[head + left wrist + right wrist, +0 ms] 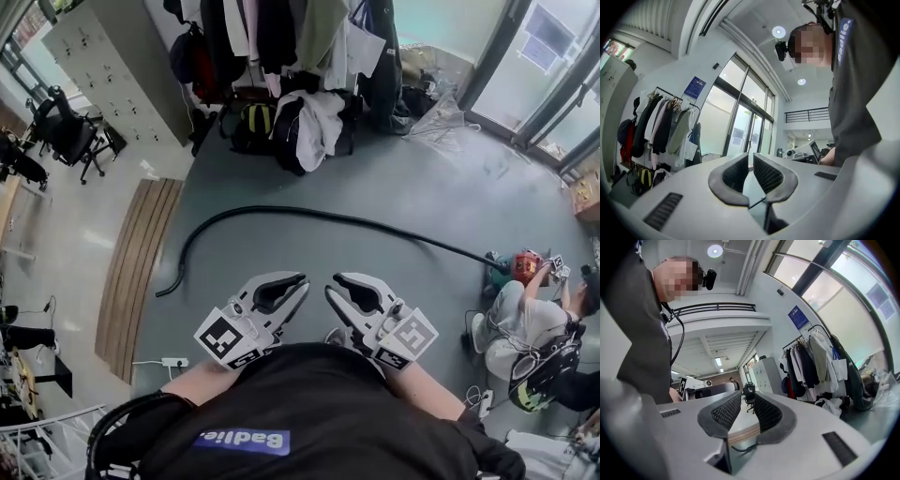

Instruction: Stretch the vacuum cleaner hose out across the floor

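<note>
1. Closest in, just ahead of the person's black top (309,422), the left gripper (304,281) is held in the air above the grey floor (394,169) and points away from the body. In the left gripper view its fingers (733,174) stand all but together, with only a thin slit at the tips. Nothing is between them and they touch nothing.
2. Just beside it, the right gripper (331,284) is held the same way. In the right gripper view its fingers (723,414) stand a little apart, with a wider gap than the left pair. They are empty too, and only the room shows through the gap.
3. Beyond both grippers, and apart from them, the vacuum cleaner hose (328,217) lies on the floor. Its free end rests near the wooden boards (141,272) at the left. From there it hooks upward, then runs in a long shallow arc to the right.
4. The hose's right end reaches a red machine (525,265), where another person (525,323) crouches.
5. A white power strip (173,362) lies near the foot of the boards.
6. Farthest off stand a clothes rack (272,33) with bags (300,127) heaped beneath it, grey lockers (112,66) and an office chair (70,131).
</note>
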Tool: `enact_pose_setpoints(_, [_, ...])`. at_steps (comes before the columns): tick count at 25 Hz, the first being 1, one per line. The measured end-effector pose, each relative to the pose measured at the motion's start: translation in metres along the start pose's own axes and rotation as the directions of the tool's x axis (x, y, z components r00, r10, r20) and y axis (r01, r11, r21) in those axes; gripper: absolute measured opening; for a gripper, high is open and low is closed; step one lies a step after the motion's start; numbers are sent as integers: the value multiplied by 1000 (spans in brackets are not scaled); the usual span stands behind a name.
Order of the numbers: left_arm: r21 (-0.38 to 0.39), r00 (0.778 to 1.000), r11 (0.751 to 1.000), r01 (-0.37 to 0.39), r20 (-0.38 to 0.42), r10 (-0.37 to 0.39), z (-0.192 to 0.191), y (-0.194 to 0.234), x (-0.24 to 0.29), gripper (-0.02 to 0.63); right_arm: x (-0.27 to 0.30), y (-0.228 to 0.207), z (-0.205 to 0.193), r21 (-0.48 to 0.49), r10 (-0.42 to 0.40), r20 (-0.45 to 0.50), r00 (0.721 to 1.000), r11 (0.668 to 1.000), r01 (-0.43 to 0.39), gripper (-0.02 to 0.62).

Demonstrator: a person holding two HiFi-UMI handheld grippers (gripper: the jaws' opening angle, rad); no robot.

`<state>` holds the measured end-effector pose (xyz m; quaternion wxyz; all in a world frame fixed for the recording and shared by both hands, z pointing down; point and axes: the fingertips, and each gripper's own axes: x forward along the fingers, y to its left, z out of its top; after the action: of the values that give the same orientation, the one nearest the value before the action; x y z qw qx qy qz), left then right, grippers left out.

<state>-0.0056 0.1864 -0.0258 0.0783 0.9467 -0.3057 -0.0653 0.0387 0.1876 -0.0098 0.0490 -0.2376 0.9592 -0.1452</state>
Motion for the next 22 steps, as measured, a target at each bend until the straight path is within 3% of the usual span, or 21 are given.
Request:
enact_pose_setpoints(2, [6, 1000, 1000, 3, -4, -3, 0, -1, -7, 8, 0, 9, 0, -11, -8, 4, 1000, 1000, 8, 73])
enact_pose_setpoints(8, [-31, 1000, 999, 17, -11, -18, -3, -2, -31, 8, 11, 32, -3, -42, -25, 11, 1000, 999, 25, 6])
enact_pose_setpoints(22, [-11, 997, 998, 68, -37, -69, -3, -7, -54, 8, 32, 55, -16, -78, -38, -13, 999, 996, 36, 5])
